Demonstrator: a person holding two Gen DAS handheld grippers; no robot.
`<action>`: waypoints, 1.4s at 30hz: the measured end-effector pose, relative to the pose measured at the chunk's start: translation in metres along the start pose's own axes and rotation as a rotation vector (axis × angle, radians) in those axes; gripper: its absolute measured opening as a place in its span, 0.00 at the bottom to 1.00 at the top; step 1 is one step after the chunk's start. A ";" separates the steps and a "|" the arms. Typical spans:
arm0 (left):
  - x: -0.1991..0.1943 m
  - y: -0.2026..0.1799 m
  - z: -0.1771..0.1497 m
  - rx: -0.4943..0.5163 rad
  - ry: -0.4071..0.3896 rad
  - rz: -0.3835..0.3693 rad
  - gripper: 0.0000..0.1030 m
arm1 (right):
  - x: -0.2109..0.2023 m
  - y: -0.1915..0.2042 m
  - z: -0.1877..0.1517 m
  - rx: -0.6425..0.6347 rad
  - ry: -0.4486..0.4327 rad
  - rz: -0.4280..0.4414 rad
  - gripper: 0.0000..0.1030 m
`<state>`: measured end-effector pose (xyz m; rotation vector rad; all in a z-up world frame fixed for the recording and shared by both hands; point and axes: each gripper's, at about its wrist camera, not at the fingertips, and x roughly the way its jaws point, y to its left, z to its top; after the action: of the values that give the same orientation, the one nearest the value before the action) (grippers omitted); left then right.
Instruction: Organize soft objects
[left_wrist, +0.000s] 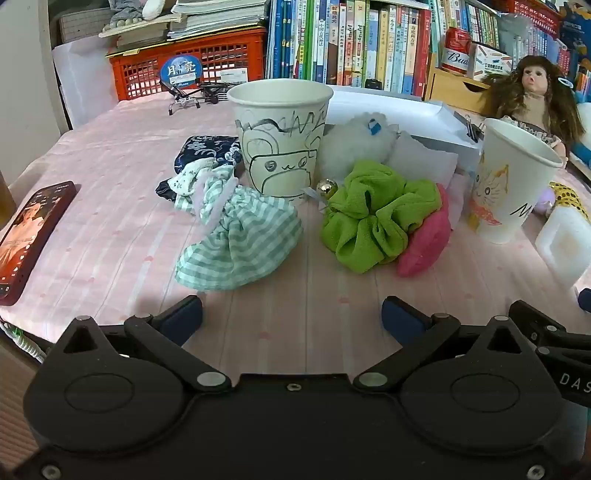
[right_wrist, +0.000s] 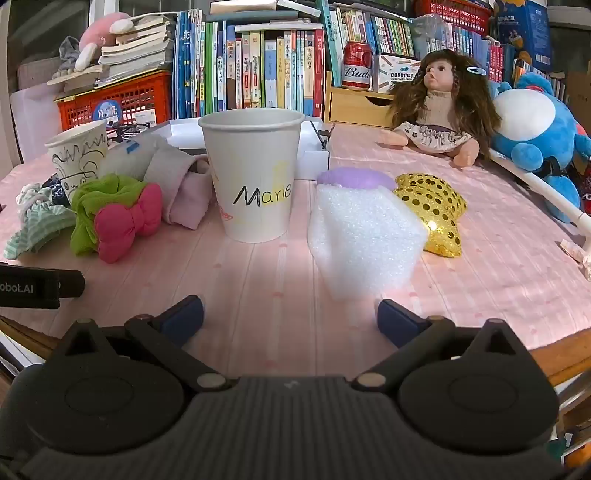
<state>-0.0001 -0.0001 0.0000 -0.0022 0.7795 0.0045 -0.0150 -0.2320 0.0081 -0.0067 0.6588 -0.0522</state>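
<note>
Blue-padded jaws of the left gripper (left_wrist: 291, 314) and right gripper (right_wrist: 290, 314) are spread wide, nothing held. Nearest the left gripper, a green-checked fabric scrunchie (left_wrist: 240, 243) and a lime-green scrunchie (left_wrist: 373, 214) lie on the pink striped tablecloth (left_wrist: 110, 229); a white foam block (right_wrist: 364, 236) lies just ahead of the right. Behind stand a bear-doodled paper cup (left_wrist: 282, 136) and a "Marie" paper cup (right_wrist: 255, 173). Each item is best pinched at its bulk, lifted clear, and released over a cup mouth.
</note>
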 end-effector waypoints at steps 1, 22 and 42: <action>0.000 0.000 0.000 0.000 0.002 0.000 1.00 | 0.000 0.000 0.000 -0.002 -0.001 0.000 1.00; 0.000 0.000 0.000 -0.001 0.010 0.000 1.00 | 0.000 0.001 0.001 -0.003 0.008 -0.001 1.00; 0.000 0.000 0.000 -0.001 0.011 0.001 1.00 | 0.000 0.001 0.001 -0.003 0.011 -0.001 1.00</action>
<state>0.0002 -0.0002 -0.0001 -0.0024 0.7903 0.0055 -0.0142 -0.2307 0.0085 -0.0095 0.6703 -0.0524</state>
